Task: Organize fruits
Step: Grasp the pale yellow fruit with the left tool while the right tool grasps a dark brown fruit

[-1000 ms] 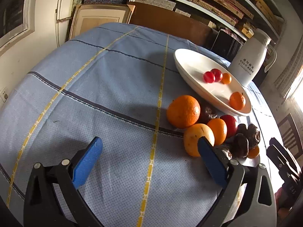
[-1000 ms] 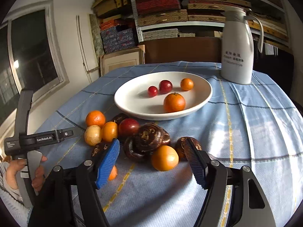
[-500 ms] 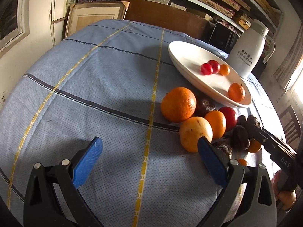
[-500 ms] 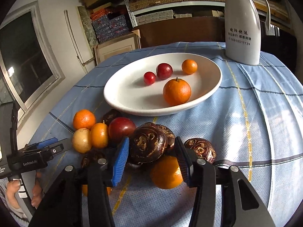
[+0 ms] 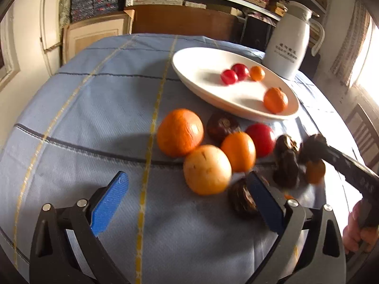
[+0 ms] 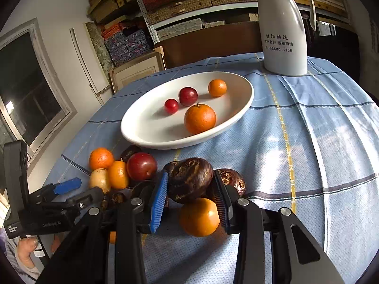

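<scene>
Right gripper [image 6: 190,190] clamped on dark fruit [image 6: 190,179], orange [image 6: 199,216] just beneath.

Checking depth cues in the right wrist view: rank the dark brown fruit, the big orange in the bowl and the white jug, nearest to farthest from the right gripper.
1. Dark brown fruit: between the right gripper pads, which have just been closing on it.
2. Big orange: in the white bowl, near side.
3. White jug: behind the bowl, back right.
</scene>
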Available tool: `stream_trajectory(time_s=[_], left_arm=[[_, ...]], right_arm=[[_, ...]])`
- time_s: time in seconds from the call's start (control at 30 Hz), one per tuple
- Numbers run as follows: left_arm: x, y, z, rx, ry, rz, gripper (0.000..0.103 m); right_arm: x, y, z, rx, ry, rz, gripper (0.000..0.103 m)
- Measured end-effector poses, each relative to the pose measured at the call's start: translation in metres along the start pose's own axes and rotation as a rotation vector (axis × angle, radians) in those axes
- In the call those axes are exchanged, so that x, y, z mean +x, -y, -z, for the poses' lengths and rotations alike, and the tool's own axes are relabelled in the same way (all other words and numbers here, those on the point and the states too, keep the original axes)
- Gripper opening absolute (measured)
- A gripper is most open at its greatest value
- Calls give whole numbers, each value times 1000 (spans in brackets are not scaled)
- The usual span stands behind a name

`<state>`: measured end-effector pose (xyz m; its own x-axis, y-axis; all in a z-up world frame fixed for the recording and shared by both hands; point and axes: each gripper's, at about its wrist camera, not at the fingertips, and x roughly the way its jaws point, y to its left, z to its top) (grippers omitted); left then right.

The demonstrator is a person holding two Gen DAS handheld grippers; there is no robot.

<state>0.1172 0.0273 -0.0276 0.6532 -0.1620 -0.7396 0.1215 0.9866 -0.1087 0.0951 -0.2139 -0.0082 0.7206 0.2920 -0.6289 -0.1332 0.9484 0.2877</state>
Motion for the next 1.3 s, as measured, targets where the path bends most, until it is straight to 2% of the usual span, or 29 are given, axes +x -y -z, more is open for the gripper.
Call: stream_trajectory(time_s=[0.17, 0.3, 0.47, 0.53, 0.6, 0.63, 0.7, 0.77, 0.93, 1.0, 1.07, 1.1, 1.3], left_arm=[[11, -8, -4, -22, -39, -25, 96], [11, -24, -2, -64, -55, -45, 95], [19, -2, -3, 49, -80, -60, 92], [20, -1, -5, 64, -72, -41, 85], [19, -3, -6, 64, -63, -67, 68], [18, -4, -6, 60, -58, -54, 64], [15, -6, -5, 57, -49, -31, 48], [12, -7, -3, 54, -44, -21, 42], [10, -10, -2, 41, -45, -3, 42], [12, -7, -2, 51, -49, -9, 42], [12, -5, -2, 60, -50, -14, 42], [12, -5, -2, 59, -49, -12, 42], [3, -4, 1, 57, -22, 63, 40]], right_arm=[[-3, 1, 1, 2, 10, -3, 34], [3, 0, 3, -7, -31, 2, 34], [2, -4, 7, -45, -55, 9, 36], [3, -3, 10, -50, -73, 7, 36], [5, 1, 11, -34, -89, -4, 36], [5, 1, 11, -33, -92, -8, 36], [6, -2, 12, -47, -99, -3, 36], [7, -6, 14, -70, -102, -1, 39], [13, -13, 16, -125, -139, 4, 51], [12, -15, 17, -137, -141, 9, 52], [12, -14, 16, -135, -142, 11, 43], [12, -14, 17, -140, -142, 13, 43], [5, -6, 15, -99, -116, -6, 43]])
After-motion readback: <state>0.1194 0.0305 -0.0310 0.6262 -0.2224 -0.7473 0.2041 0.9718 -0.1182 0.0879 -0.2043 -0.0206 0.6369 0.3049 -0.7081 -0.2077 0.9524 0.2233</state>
